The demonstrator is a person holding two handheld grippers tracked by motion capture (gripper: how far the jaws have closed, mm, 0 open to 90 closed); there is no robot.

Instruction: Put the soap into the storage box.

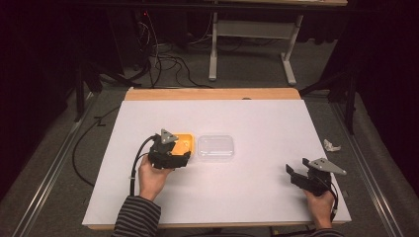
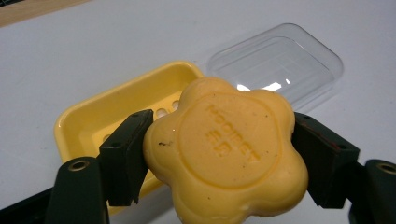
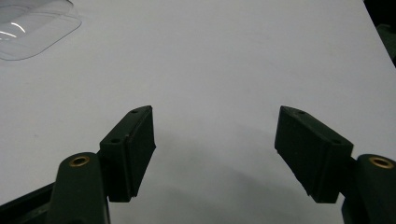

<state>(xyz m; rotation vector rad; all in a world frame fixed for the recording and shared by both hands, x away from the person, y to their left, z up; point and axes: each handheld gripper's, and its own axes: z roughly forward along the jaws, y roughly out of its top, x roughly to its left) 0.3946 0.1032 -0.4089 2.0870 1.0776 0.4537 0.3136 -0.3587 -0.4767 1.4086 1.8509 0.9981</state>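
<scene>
So the soap dish (image 1: 187, 143) sits left of center on the table (image 1: 257, 187), with the lid (image 1: 216, 147) right beside it on its right. The left gripper (image 2: 219, 154) holds the soap (image 2: 224, 149) just above the dish's near edge. The right gripper (image 1: 296, 174) is way off near the table's right front corner.

left claw (image 2: 219, 154) clamped on soap (image 2: 224, 149) | right claw (image 3: 215, 154) spread wide, empty
</scene>
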